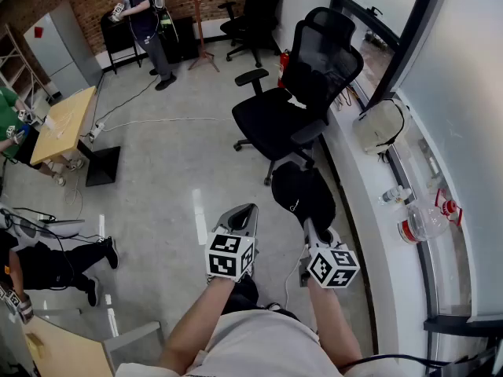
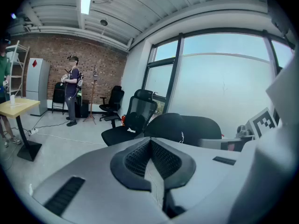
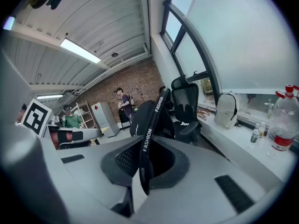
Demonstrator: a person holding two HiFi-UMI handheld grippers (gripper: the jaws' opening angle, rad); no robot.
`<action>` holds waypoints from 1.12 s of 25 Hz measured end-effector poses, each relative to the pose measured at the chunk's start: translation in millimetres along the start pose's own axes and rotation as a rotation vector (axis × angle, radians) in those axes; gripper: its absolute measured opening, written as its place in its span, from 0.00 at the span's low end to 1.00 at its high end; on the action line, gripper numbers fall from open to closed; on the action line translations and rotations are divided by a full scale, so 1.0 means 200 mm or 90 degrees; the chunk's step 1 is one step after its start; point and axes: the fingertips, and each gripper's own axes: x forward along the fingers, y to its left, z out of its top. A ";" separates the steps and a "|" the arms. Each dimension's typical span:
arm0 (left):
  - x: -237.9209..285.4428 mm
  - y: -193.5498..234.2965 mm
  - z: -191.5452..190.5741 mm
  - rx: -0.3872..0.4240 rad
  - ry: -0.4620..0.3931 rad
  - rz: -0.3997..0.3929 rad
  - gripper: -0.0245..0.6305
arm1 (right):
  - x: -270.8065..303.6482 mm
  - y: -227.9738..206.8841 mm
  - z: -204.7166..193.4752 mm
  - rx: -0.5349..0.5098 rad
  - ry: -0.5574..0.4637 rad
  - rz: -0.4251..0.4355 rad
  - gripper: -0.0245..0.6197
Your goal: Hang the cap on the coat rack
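A black cap [image 1: 301, 193] hangs in front of me, over the floor near the window ledge. My right gripper [image 1: 308, 225] is shut on the cap's strap, printed "FASHION" [image 3: 149, 129]; the strap runs up between the jaws in the right gripper view [image 3: 147, 148]. The cap's crown [image 3: 142, 118] shows beyond them. My left gripper [image 1: 244, 211] sits beside the cap on its left, shut, with nothing between its pads [image 2: 150, 143]. From the left gripper view the cap [image 2: 169, 126] is just ahead to the right. The wooden coat rack [image 1: 201, 23] stands far across the room by the brick wall [image 2: 94, 96].
A black office chair [image 1: 306, 93] stands right ahead between me and the rack. A second chair [image 1: 251, 10] is near the rack, next to a standing person [image 1: 145, 18]. The window ledge [image 1: 369, 210] holds a backpack [image 1: 380, 124] and bottles [image 1: 424, 220]. A wooden table [image 1: 67, 120] and cables lie left.
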 end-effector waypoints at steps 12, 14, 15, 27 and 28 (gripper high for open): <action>-0.44 -0.34 -0.23 -0.003 -0.008 0.046 0.04 | -0.51 0.09 -0.18 0.005 -0.004 0.043 0.07; -0.49 -0.37 -0.24 -0.001 -0.007 0.046 0.04 | -0.56 0.12 -0.19 0.007 -0.010 0.047 0.07; -0.50 -0.37 -0.24 -0.001 -0.007 0.044 0.04 | -0.58 0.13 -0.18 0.010 -0.014 0.047 0.07; -0.59 -0.41 -0.19 0.019 -0.010 0.001 0.04 | -0.70 0.26 -0.13 0.031 -0.058 0.023 0.07; -0.60 -0.41 -0.19 0.021 -0.010 -0.004 0.04 | -0.70 0.26 -0.13 0.030 -0.059 0.019 0.07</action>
